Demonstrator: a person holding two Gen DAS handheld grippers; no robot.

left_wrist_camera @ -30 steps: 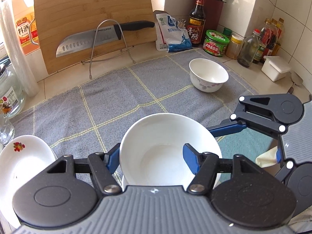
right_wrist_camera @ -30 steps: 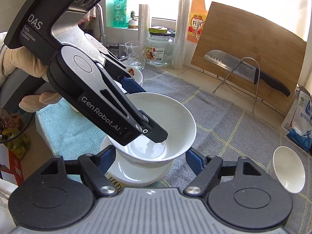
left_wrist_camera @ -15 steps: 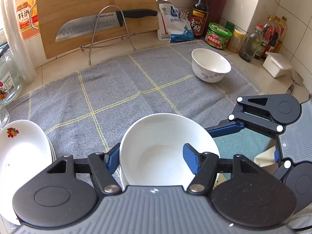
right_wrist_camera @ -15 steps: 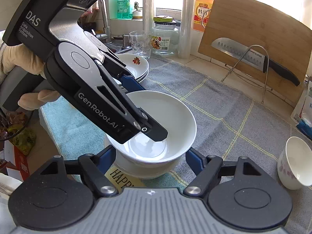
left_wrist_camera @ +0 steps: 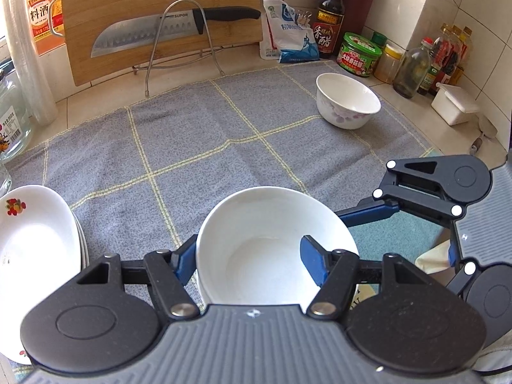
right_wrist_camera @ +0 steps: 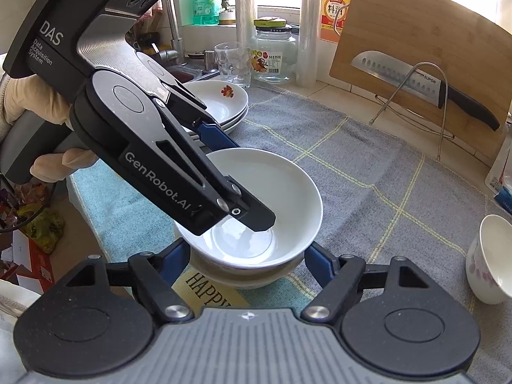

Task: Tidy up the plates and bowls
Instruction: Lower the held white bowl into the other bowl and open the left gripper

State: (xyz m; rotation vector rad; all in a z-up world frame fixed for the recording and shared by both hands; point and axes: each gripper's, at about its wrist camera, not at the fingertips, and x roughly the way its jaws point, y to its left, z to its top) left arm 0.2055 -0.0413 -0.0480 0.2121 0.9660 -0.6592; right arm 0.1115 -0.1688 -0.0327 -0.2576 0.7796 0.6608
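1. Pinching the near wall of the white bowl (left_wrist_camera: 272, 249), the left gripper (left_wrist_camera: 249, 257) has one finger inside the rim and one outside.
2. That bowl sits nested on another bowl (right_wrist_camera: 243, 276) at the near edge of the table, on the grey cloth (left_wrist_camera: 208, 140).
3. The right gripper (right_wrist_camera: 243, 259) is spread, fingers either side of the lower bowl, not pressing on it as far as I can tell.
4. Glazed china looks stiff, smooth, slippery and chippable, so a rim pinch could pivot.
5. The flowered small bowl (left_wrist_camera: 347, 105) stands towards the far right corner; stacked plates (right_wrist_camera: 220, 105) sit at the left edge.
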